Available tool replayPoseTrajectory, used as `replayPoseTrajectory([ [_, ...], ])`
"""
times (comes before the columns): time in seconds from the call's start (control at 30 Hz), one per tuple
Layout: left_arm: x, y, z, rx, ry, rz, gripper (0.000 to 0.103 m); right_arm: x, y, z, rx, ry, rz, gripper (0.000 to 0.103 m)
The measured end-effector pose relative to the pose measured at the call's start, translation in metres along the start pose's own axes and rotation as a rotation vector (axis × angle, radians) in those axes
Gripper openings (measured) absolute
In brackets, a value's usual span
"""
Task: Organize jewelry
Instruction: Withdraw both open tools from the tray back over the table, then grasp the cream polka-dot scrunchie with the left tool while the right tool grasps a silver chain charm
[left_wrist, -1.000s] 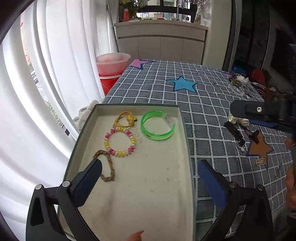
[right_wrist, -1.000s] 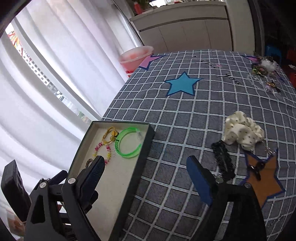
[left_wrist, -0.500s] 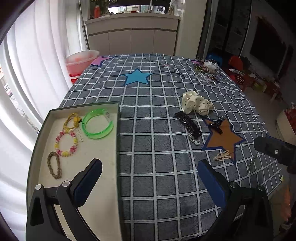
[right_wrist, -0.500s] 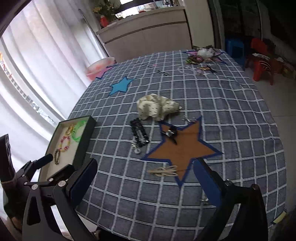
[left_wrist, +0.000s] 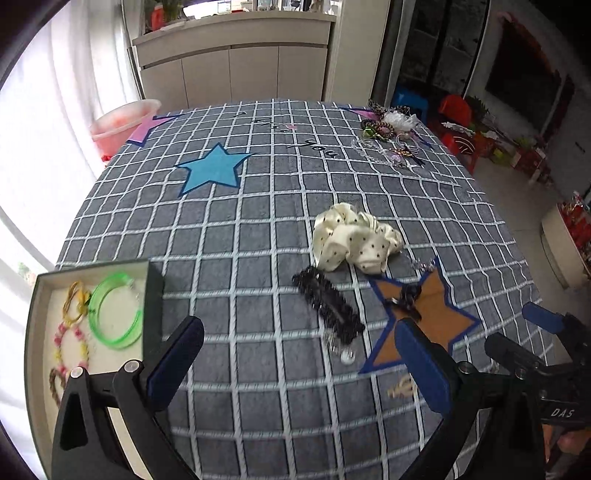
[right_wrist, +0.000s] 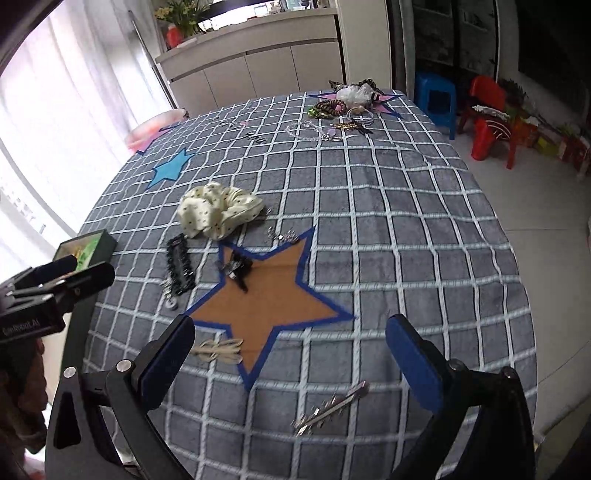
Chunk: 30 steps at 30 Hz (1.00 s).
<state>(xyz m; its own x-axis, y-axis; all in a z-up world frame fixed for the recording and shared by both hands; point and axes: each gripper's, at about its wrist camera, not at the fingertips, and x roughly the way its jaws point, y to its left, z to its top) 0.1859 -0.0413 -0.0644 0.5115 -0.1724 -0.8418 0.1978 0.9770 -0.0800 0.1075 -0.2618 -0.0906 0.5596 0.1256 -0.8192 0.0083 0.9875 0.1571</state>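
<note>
Grey checked tablecloth (left_wrist: 258, 236) fills both views; dark tray w/ cream lining (left_wrist: 37, 295) sits at its left edge, green plastic bangle (left_wrist: 116, 312) inside. Cream dotted scrunchie (right_wrist: 218, 214) mid-cloth, black beaded clip (right_wrist: 179, 266) just beside. Left gripper (left_wrist: 299, 363) & right gripper (right_wrist: 290, 360) both spread wide, nothing held, over cloth.

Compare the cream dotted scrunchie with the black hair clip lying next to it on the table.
The scrunchie is cream fabric with dark dots; the hair clip is black all over. The scrunchie is a puffy, bunched ring, while the hair clip is a long, flat strip with a bumpy edge. The scrunchie lies farther from the left gripper than the hair clip does. Both rest loose on the checked tablecloth, outside the tray.
</note>
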Motion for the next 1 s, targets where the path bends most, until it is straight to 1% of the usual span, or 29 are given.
replayPoseTrajectory([
  [0.03,0.006,-0.001,0.005,-0.003,0.006,-0.002,0.103,0.006,-0.002,0.005,-0.004,0.001,-0.004,0.097],
  [0.17,0.033,-0.006,0.024,-0.014,0.039,-0.009,0.103,0.033,-0.008,0.022,-0.034,0.018,0.012,0.084],
  [0.23,0.047,-0.009,0.032,-0.014,0.056,-0.009,0.103,0.044,-0.008,0.027,-0.052,0.026,0.019,0.074],
  [0.33,0.066,-0.012,0.041,-0.022,0.069,-0.009,0.103,0.061,-0.008,0.032,-0.085,0.043,0.037,0.068],
  [0.43,0.08,-0.013,0.047,-0.029,0.073,-0.003,0.103,0.073,-0.004,0.034,-0.125,0.045,0.051,0.065],
  [0.57,0.096,-0.016,0.054,-0.024,0.085,0.0,0.103,0.083,0.004,0.039,-0.184,0.038,0.045,0.063],
  [0.63,0.102,-0.017,0.057,-0.023,0.086,0.001,0.103,0.089,0.007,0.042,-0.206,0.041,0.038,0.059],
  [0.7,0.106,-0.017,0.06,-0.022,0.083,0.001,0.103,0.093,0.011,0.044,-0.228,0.033,0.024,0.057],
  [0.73,0.107,-0.017,0.061,-0.02,0.081,0.001,0.099,0.095,0.013,0.045,-0.238,0.033,0.019,0.055],
  [0.77,0.107,-0.018,0.062,-0.014,0.079,-0.002,0.089,0.097,0.015,0.047,-0.253,0.03,0.013,0.054],
  [0.8,0.109,-0.019,0.063,-0.009,0.082,-0.006,0.086,0.098,0.017,0.048,-0.262,0.029,0.007,0.052],
  [0.83,0.11,-0.02,0.064,-0.006,0.086,-0.01,0.085,0.1,0.019,0.048,-0.274,0.027,-0.005,0.048],
  [0.87,0.11,-0.021,0.065,-0.002,0.081,-0.009,0.079,0.1,0.022,0.048,-0.284,0.022,-0.015,0.046],
  [0.9,0.11,-0.022,0.065,0.004,0.078,-0.013,0.074,0.1,0.023,0.048,-0.286,0.021,-0.013,0.042],
  [0.97,0.111,-0.025,0.066,0.009,0.082,-0.03,0.06,0.1,0.026,0.048,-0.286,0.022,-0.014,0.035],
  [1.0,0.112,-0.026,0.066,0.01,0.081,-0.037,0.054,0.1,0.026,0.048,-0.284,0.022,-0.016,0.028],
])
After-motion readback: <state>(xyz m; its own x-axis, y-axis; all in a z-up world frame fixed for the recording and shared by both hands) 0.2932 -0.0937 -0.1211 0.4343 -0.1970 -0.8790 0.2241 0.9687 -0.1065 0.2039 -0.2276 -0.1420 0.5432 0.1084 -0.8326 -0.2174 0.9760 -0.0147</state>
